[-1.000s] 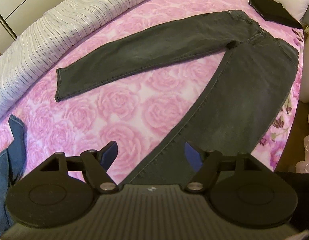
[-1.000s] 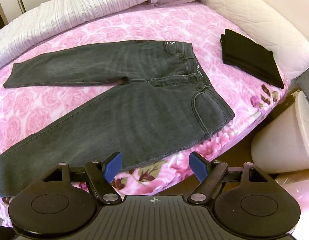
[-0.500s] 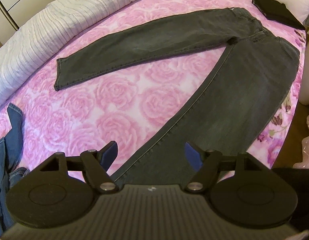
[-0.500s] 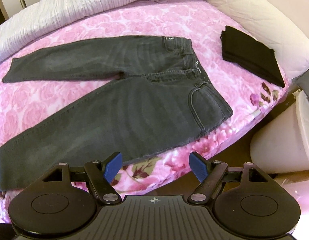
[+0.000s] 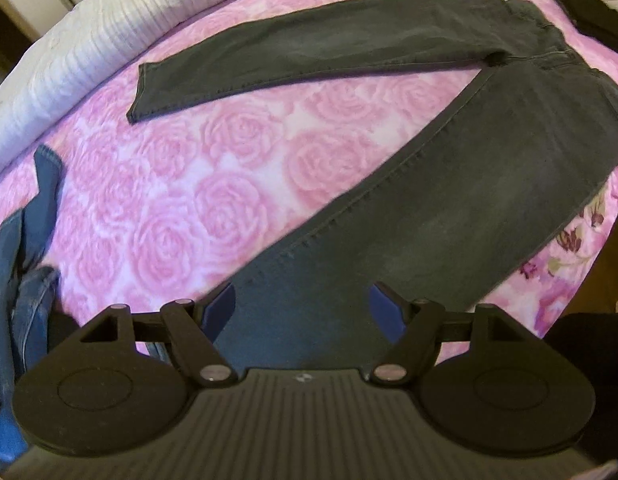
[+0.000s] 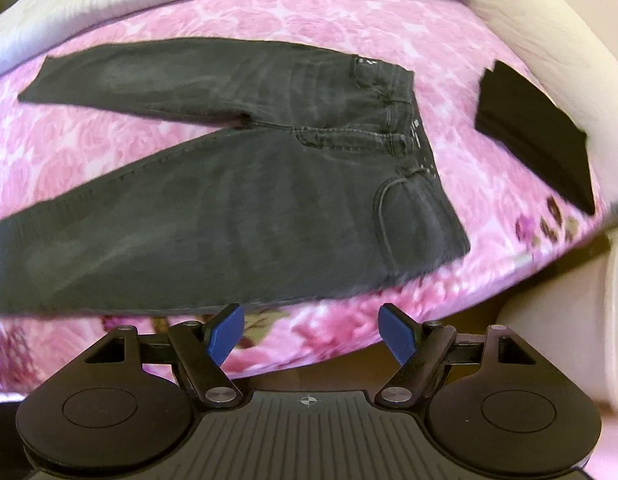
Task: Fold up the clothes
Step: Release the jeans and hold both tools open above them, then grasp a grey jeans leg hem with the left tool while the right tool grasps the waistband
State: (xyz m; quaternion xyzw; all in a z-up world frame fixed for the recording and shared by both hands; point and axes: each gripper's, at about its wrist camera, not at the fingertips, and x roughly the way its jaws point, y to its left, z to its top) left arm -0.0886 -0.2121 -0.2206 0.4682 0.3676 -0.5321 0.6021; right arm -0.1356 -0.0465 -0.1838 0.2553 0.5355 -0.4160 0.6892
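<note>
Dark grey jeans (image 6: 237, 184) lie flat on the pink rose bedspread (image 5: 213, 184), their two legs spread apart in a V. The left gripper (image 5: 305, 310) hangs over the lower part of the near leg, fingers wide apart, holding nothing. The right gripper (image 6: 311, 330) is near the hip side of the jeans, at the bedspread's edge, also wide open and empty. A folded black garment (image 6: 537, 136) lies beyond the waistband, and blue jeans (image 5: 25, 264) lie beside the leg ends.
</note>
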